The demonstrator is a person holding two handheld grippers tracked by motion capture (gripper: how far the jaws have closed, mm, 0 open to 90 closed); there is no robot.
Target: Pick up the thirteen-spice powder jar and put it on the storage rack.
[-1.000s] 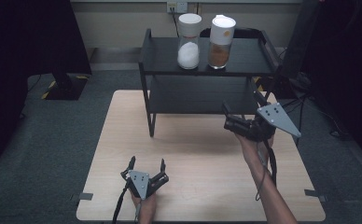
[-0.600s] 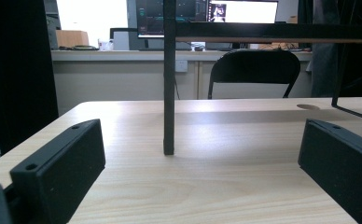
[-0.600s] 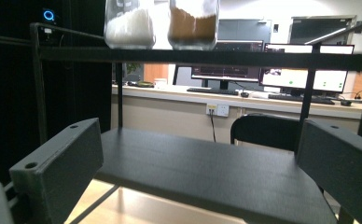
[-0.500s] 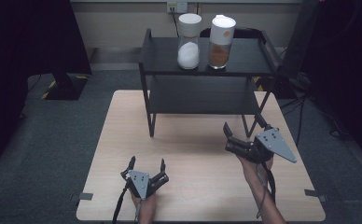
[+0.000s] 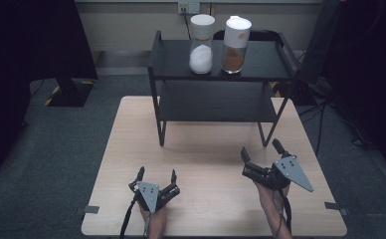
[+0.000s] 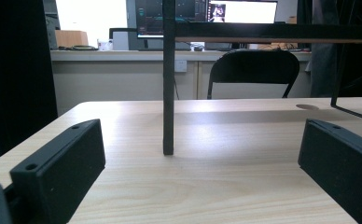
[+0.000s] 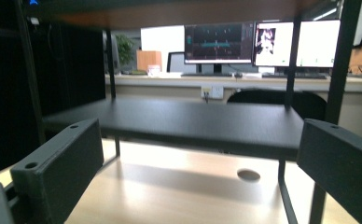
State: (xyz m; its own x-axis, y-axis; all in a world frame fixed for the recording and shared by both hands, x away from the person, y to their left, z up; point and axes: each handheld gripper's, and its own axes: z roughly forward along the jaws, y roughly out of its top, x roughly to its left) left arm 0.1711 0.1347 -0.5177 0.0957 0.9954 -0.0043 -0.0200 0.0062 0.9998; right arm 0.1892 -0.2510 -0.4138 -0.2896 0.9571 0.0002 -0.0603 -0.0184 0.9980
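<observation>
A black two-tier shelf rack (image 5: 221, 69) stands at the far side of the wooden table (image 5: 206, 149). On its top tier stand a clear jar of white powder (image 5: 201, 45) and, to its right, a clear jar of brown powder (image 5: 235, 46), both with white lids. My left gripper (image 5: 155, 175) rests low near the table's front edge, open and empty, facing the rack's front left leg (image 6: 168, 84). My right gripper (image 5: 260, 154) hovers at the front right, open and empty, tilted toward the rack's lower shelf (image 7: 188, 121).
A black chair (image 6: 255, 74) stands behind the table, with monitors (image 7: 258, 44) on a desk beyond it. Dark panels rise at left and right. Grey carpet (image 5: 56, 149) surrounds the table. A round hole (image 7: 248, 175) marks the tabletop under the rack.
My right gripper has drawn back from the rack toward the table's front and come lower. The left gripper has stayed still.
</observation>
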